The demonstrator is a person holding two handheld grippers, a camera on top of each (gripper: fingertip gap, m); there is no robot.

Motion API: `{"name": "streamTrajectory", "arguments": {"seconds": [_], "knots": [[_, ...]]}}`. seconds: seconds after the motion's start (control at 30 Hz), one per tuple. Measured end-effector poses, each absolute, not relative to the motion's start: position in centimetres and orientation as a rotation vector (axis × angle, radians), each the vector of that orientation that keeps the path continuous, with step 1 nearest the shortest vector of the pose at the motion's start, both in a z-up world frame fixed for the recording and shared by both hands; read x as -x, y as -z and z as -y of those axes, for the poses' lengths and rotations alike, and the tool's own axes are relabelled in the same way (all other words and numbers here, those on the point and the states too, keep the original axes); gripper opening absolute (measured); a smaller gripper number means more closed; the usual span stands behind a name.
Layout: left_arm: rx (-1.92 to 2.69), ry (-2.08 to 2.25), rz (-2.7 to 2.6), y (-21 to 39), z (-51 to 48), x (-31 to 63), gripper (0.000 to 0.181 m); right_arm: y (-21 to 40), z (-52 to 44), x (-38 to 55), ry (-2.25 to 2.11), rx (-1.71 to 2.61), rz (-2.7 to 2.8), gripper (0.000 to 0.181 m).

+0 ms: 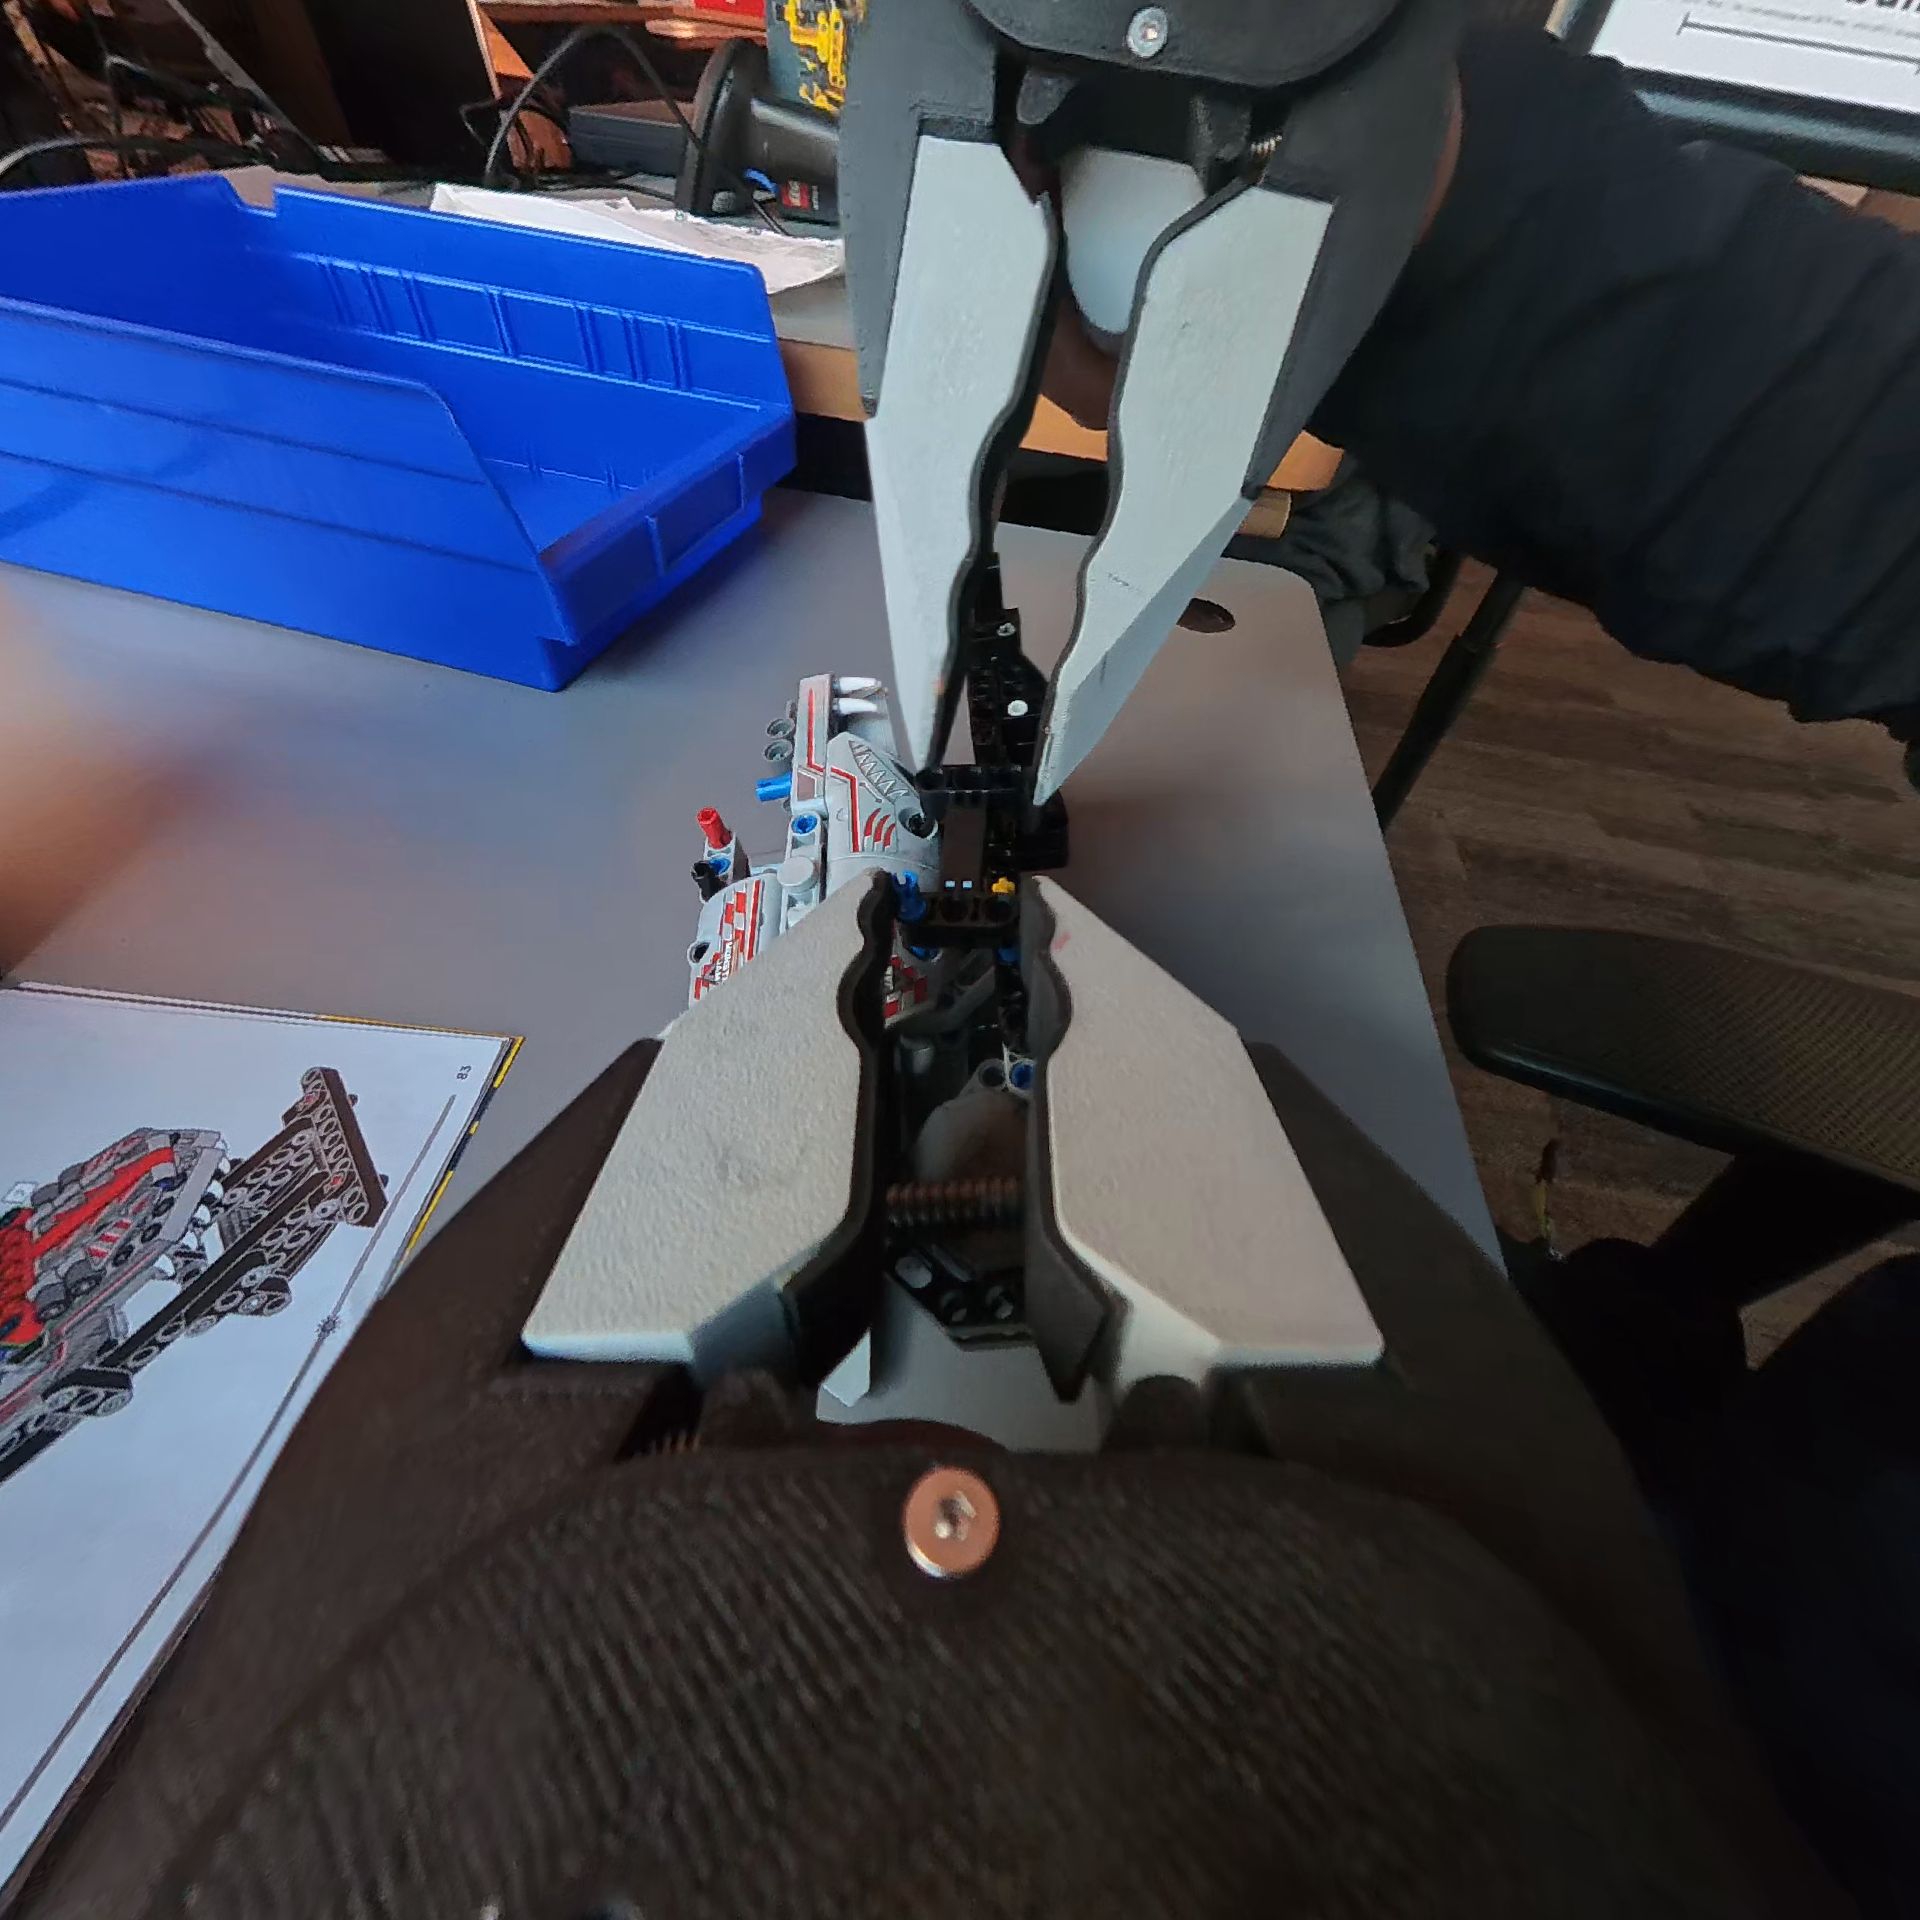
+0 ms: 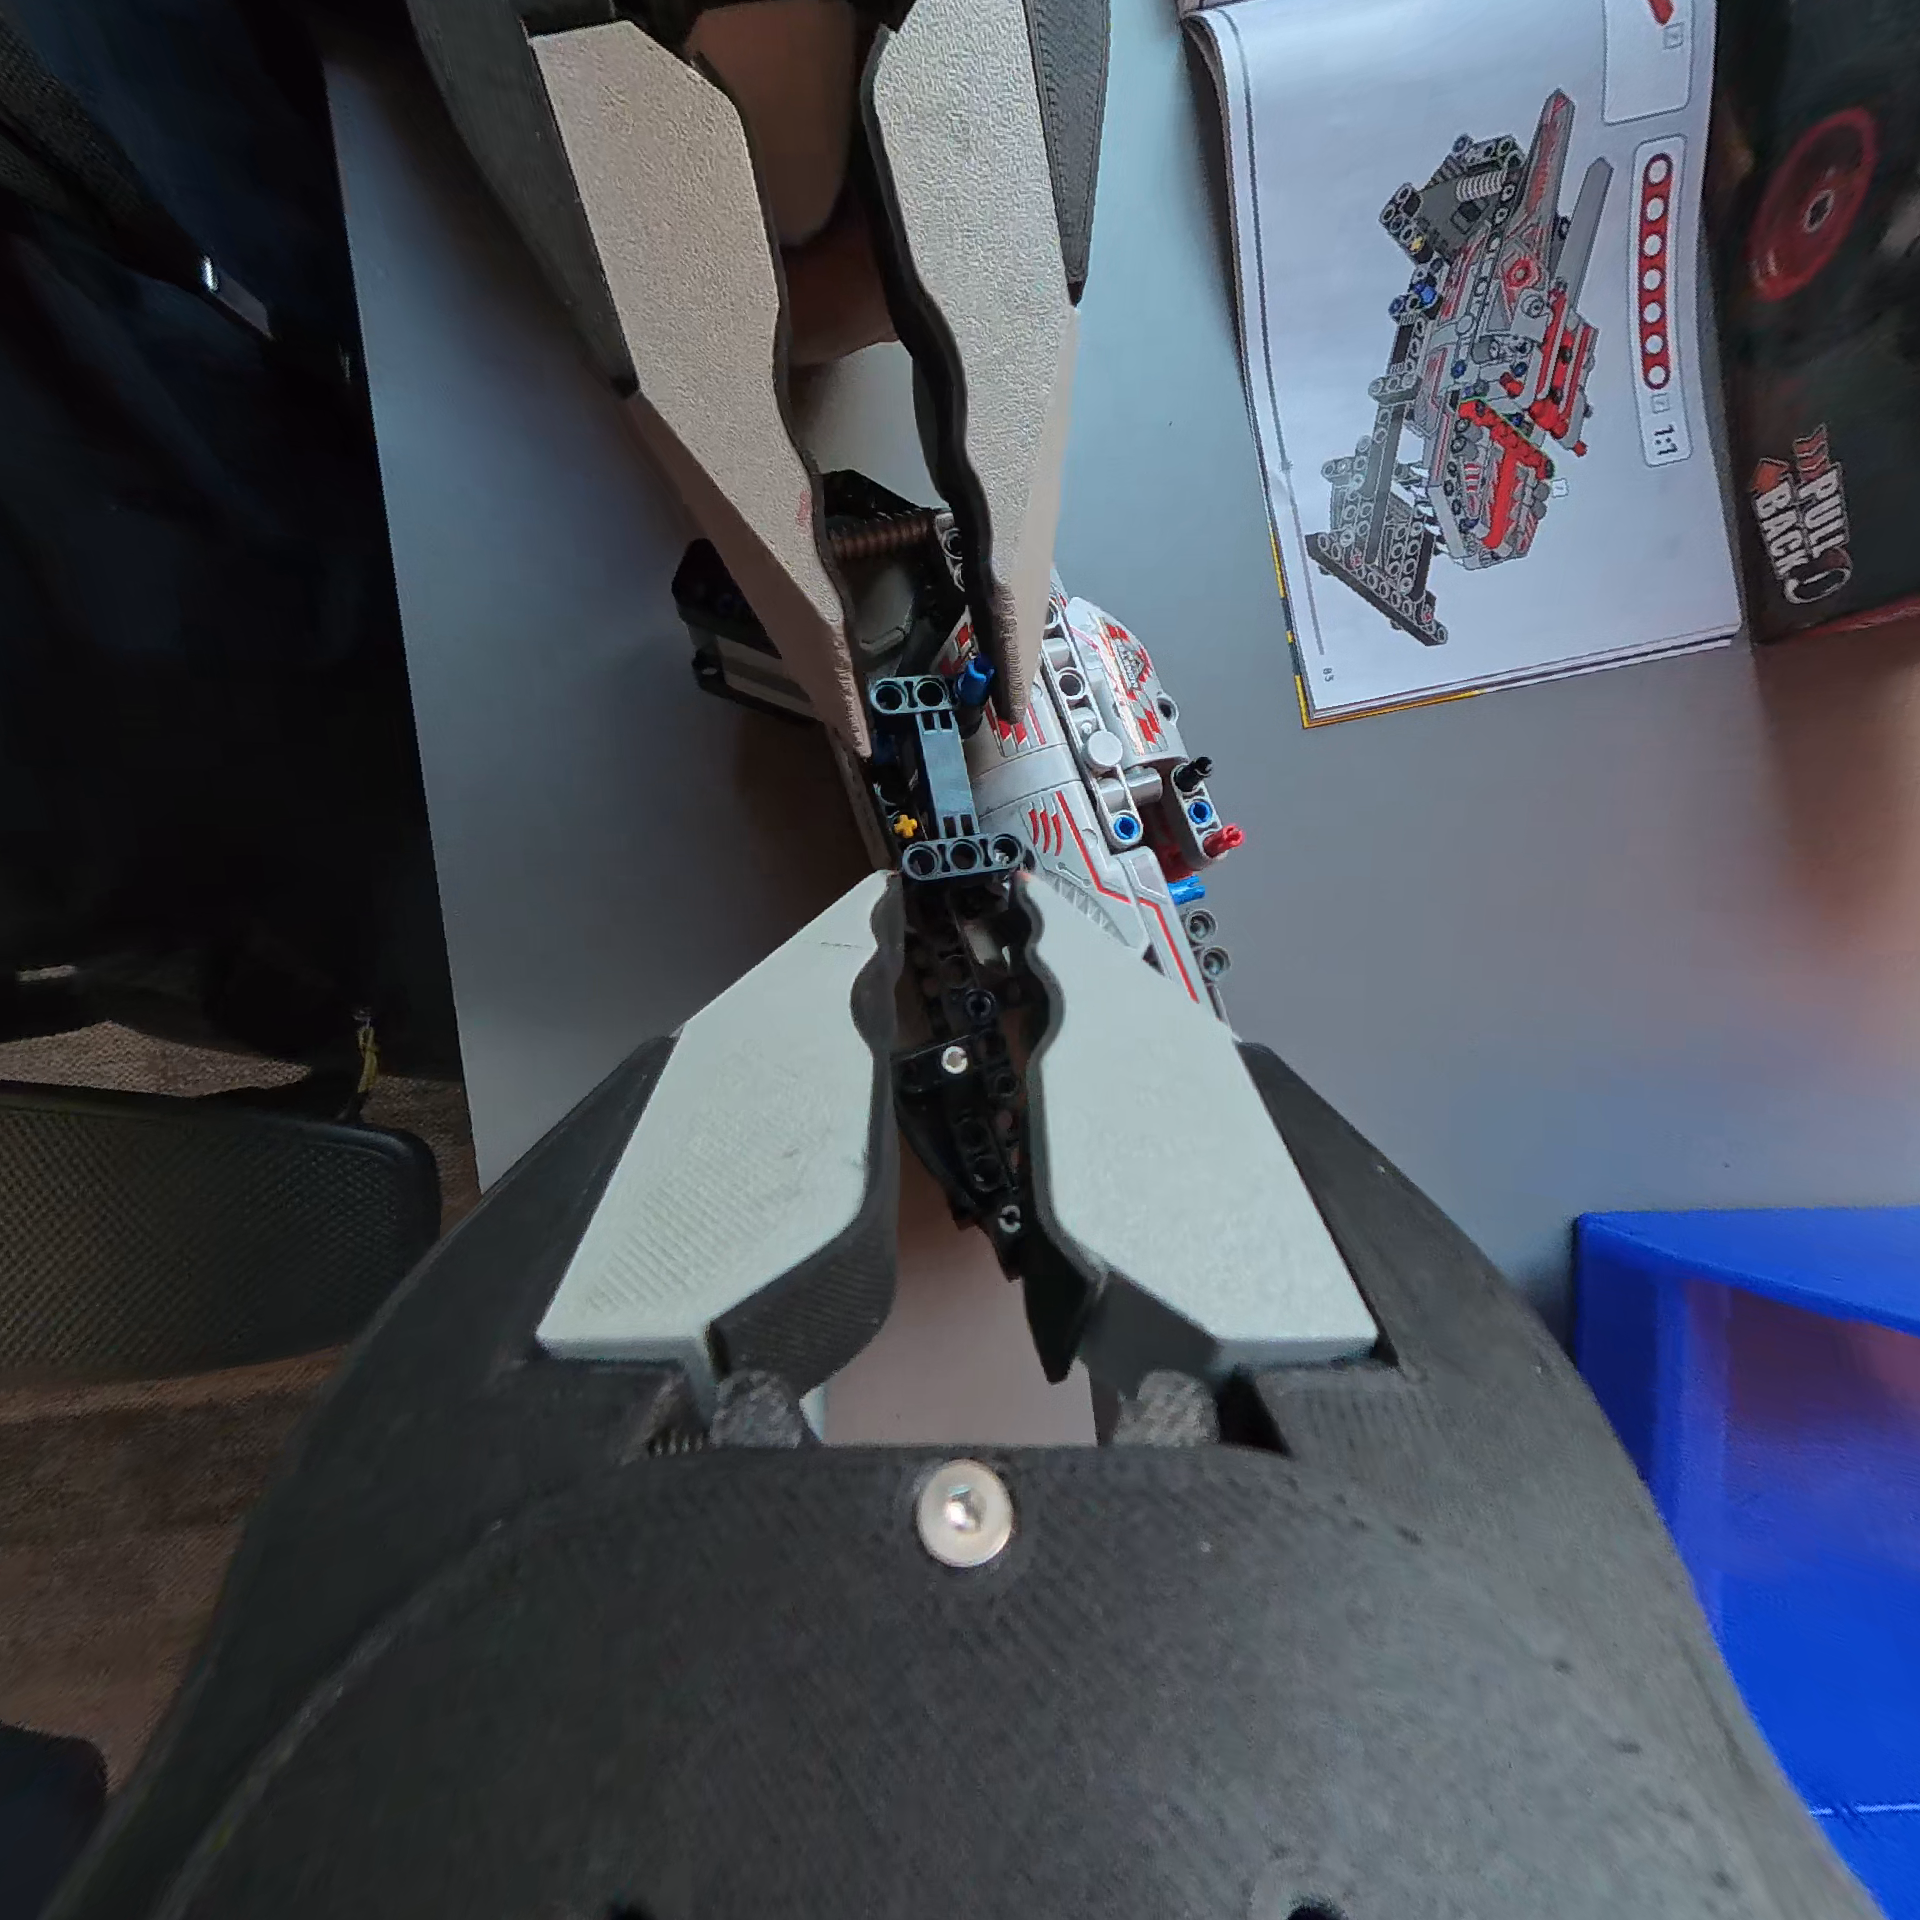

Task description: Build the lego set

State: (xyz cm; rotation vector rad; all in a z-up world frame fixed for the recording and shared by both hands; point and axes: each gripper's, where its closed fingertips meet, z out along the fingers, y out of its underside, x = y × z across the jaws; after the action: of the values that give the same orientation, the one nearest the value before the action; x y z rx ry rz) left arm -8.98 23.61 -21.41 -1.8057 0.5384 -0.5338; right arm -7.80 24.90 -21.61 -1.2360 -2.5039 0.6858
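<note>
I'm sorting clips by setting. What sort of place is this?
Probably an office or lab workspace: a grey table beside a mesh office chair, a blue parts bin, and cables and equipment behind.

Your model (image 1: 831,831) is grey with red stripes, a black frame, blue and red pins. Upper left, the bin (image 1: 364,416) is blue. Your bench (image 1: 416,810) is plain grey; tongs (image 1: 951,914) grey-faced, black-edged.

glossy plastic blue bin (image 1: 416,436), matt paper booklet (image 2: 1455,343), smooth grey tabletop (image 1: 468,790)
</note>
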Motion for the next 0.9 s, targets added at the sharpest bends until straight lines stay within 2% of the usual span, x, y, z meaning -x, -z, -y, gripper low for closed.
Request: {"name": "streamTrajectory", "arguments": {"seconds": [0.1,0.13,0.2,0.23,0.4,0.43,0.5,0.57,0.67,0.7,0.9], "knots": [[1.809,0.535,-0.523,21.4,-23.7,9.1,0.021,21.6,-25.5,8.0,-0.684,1.246,2.473,0.024],[1.81,0.533,-0.52,21.4,-23.7,9.1,0.021,21.7,-25.9,8.1,-0.69,1.264,2.462,0.032],[1.81,0.523,-0.522,21.4,-23.6,9.1,0.022,22.2,-26.7,8.1,-0.729,1.339,2.458,0.062],[1.808,0.518,-0.522,21.4,-23.6,9.1,0.022,22.4,-27.0,8.3,-0.754,1.358,2.457,0.067],[1.81,0.526,-0.513,21.4,-23.7,9.3,0.021,22.2,-27.4,9.0,-0.792,1.344,2.5,0.062],[1.81,0.527,-0.517,21.4,-23.7,9.4,0.021,22.0,-27.8,9.4,-0.762,1.324,2.487,0.072],[1.811,0.531,-0.516,21.4,-23.7,9.4,0.021,21.6,-27.6,9.6,-0.784,1.294,2.497,0.072],[1.811,0.529,-0.52,21.4,-23.7,9.4,0.021,22.2,-27.8,9.5,-0.775,1.337,2.529,0.082],[1.811,0.525,-0.528,21.4,-23.7,9.4,0.021,24.1,-27.6,8.4,-0.736,1.396,2.61,0.069],[1.813,0.526,-0.532,21.4,-23.7,9.5,0.022,24.4,-27.3,8.3,-0.733,1.395,2.61,0.072],[1.783,0.583,-0.608,21.1,-22.6,9.2,0.021,24.9,-25.9,7.5,-0.734,1.487,2.5,0.066]]}}
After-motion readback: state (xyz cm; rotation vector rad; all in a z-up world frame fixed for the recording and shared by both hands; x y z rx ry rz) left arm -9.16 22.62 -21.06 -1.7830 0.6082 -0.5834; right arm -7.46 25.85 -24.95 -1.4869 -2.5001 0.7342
